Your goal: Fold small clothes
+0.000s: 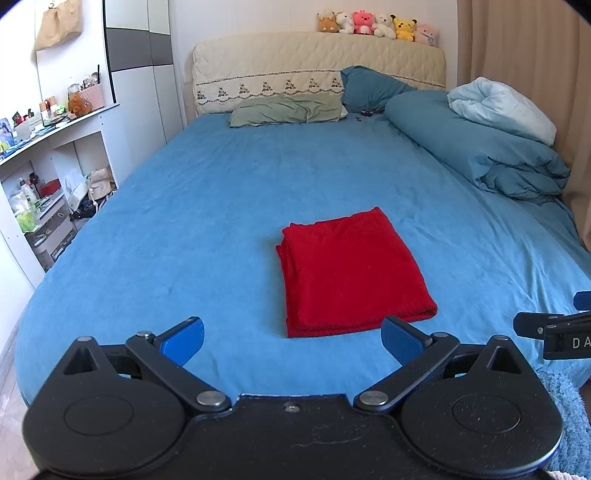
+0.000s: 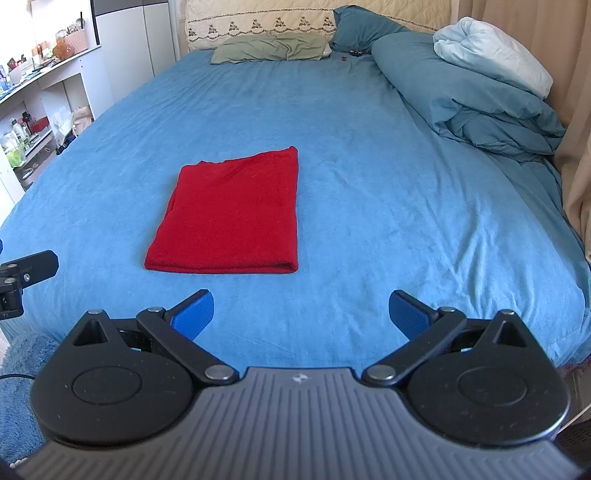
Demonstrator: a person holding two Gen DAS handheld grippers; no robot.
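Note:
A red garment (image 1: 351, 273) lies folded into a flat rectangle on the blue bed sheet (image 1: 221, 192). It also shows in the right wrist view (image 2: 231, 214), left of centre. My left gripper (image 1: 291, 339) is open and empty, held just short of the garment's near edge. My right gripper (image 2: 301, 314) is open and empty, near the foot of the bed, to the right of the garment's near edge. Neither gripper touches the cloth. Part of the right gripper shows at the right edge of the left wrist view (image 1: 554, 328).
A bunched blue duvet (image 1: 480, 147) with a pale pillow lies along the right side. Green and blue pillows (image 1: 288, 110) sit by the headboard, plush toys (image 1: 376, 24) on top. White shelves (image 1: 48, 177) with clutter stand left of the bed. A blue rug (image 2: 22, 369) lies on the floor.

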